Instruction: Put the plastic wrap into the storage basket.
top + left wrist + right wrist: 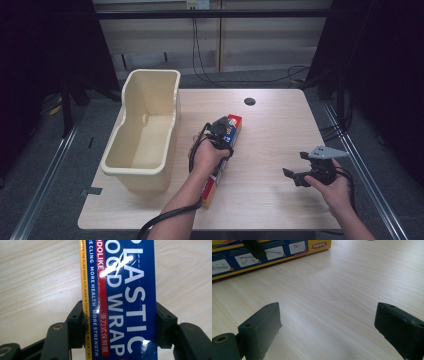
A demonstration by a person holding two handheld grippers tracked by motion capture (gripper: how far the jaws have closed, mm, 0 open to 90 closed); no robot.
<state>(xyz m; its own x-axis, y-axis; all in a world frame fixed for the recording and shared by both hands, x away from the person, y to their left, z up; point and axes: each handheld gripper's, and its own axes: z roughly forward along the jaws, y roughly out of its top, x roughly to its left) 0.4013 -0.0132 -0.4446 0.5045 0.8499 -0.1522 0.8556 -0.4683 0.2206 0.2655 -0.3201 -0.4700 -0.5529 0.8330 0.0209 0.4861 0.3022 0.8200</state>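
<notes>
A cream plastic bin (142,135) is sitting at the left edge of the table (270,130), open side up, one end wall taller than the other.

Just to the right of the bin, a long box of plastic wrap (231,131) is lying flat on the wood, running from near the front edge toward the middle of the table. The box is blue, red and yellow; white lettering reading "PLASTIC FOOD WRAP" is showing in the left gripper view.

The left hand (205,156) is reaching down onto the box with the left gripper (119,323). Its two black jaws are pressing against the box's long sides, one on the yellow edge, one on the blue edge, pinching the box across its width. The box is resting on the table.

A small dark round spot (249,101) is sitting on the far side of the table, past the box.

Further right, the right hand (334,186) is holding the right gripper (296,176) near the front right corner. Its jaws are standing spread wide over bare wood, well apart from the box.
</notes>
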